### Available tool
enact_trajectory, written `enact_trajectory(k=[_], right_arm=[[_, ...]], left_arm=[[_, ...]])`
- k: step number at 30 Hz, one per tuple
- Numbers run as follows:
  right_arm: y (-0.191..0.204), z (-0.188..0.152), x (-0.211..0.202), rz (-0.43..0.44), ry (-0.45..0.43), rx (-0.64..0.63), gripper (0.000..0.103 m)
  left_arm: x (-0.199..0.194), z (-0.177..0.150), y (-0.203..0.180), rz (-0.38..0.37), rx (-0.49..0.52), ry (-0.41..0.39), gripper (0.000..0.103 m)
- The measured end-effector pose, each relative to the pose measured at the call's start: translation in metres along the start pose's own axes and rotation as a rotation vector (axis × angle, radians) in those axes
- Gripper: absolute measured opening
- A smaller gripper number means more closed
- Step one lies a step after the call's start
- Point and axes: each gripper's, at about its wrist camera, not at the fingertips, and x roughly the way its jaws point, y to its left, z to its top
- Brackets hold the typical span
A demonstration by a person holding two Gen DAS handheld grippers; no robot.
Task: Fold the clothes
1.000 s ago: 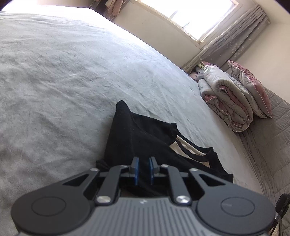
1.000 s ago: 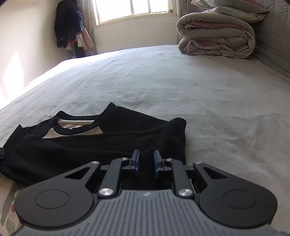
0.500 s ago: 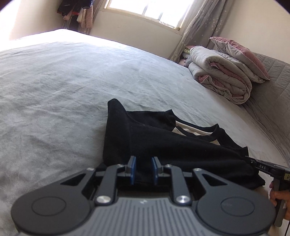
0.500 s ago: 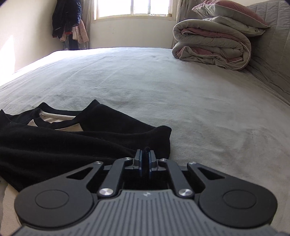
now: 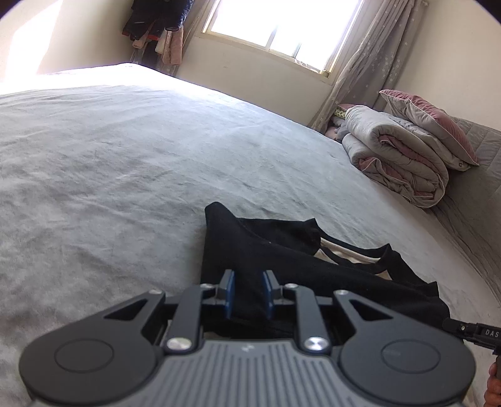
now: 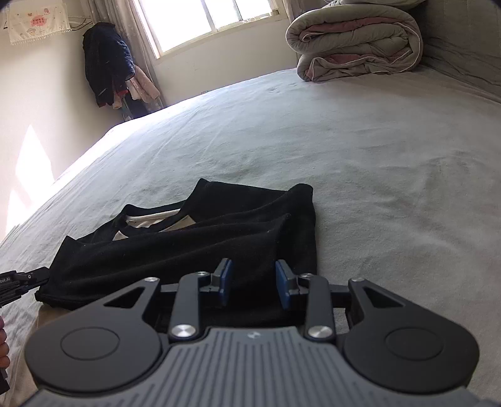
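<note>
**Black garment folded on the bed, both grippers at its near edge**

Left wrist view: the black garment [image 5: 281, 266] lies folded in a long band on the grey bed [image 5: 125, 156], a pale lining showing at its neckline. The left hand-held gripper [image 5: 247, 294] sits at the garment's near left end, its blue pads a little apart with black cloth between them; whether they press on it I cannot tell. A rolled quilt [image 5: 397, 159] and pillow lie far right, under the window [image 5: 281, 28].

Right wrist view: the right hand-held gripper [image 6: 255, 288] hangs over the garment's [image 6: 203, 238] near right end, its jaws opening, pads clear of the cloth. The left gripper's tip touches the garment's left end.
</note>
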Motion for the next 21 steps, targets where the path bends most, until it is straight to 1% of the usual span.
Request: enact_trajectory(k=[3, 4, 5, 6, 7, 10, 11, 14, 15, 16, 18, 20, 21], right_arm=[[-0.003, -0.002, 0.003, 0.004, -0.004, 0.040, 0.036], [-0.002, -0.002, 0.004, 0.002, -0.006, 0.037, 0.033], [-0.001, -0.001, 0.004, -0.001, -0.007, 0.030, 0.026], [0.000, 0.001, 0.004, -0.016, -0.006, 0.015, 0.008], [0.000, 0.003, 0.002, -0.026, -0.005, 0.010, 0.007], [-0.004, 0.008, -0.007, -0.020, 0.002, 0.022, 0.006], [-0.005, 0.008, -0.009, -0.029, 0.010, 0.012, 0.005], [-0.002, 0.003, 0.001, -0.066, 0.081, -0.059, 0.006], [-0.001, 0.002, 0.001, -0.068, 0.081, -0.074, 0.008], [0.001, 0.003, -0.002, -0.074, 0.070, -0.077, 0.011], [0.007, 0.004, -0.009, -0.082, 0.027, -0.069, 0.021], [0.021, 0.003, -0.014, -0.090, -0.031, -0.108, 0.029], [0.028, 0.002, -0.015, -0.083, -0.045, -0.129, 0.032]], left_arm=[[0.003, -0.002, -0.002, 0.014, 0.022, 0.013, 0.020], [0.003, -0.003, -0.003, 0.016, 0.026, 0.015, 0.020], [0.003, -0.003, -0.003, 0.017, 0.029, 0.015, 0.020], [0.003, -0.003, -0.003, 0.019, 0.033, 0.017, 0.020], [0.003, -0.002, -0.003, 0.022, 0.037, 0.019, 0.020], [0.006, -0.003, -0.004, 0.047, 0.075, 0.044, 0.020], [0.008, -0.003, -0.005, 0.056, 0.089, 0.054, 0.020], [0.010, -0.006, -0.008, 0.072, 0.135, 0.058, 0.020], [0.009, -0.006, -0.009, 0.075, 0.142, 0.055, 0.020], [0.008, -0.006, -0.010, 0.076, 0.143, 0.050, 0.021], [0.004, -0.004, -0.009, 0.066, 0.125, 0.027, 0.021], [-0.001, -0.003, -0.010, 0.038, 0.108, 0.001, 0.022], [-0.004, -0.002, -0.010, 0.022, 0.102, -0.011, 0.022]])
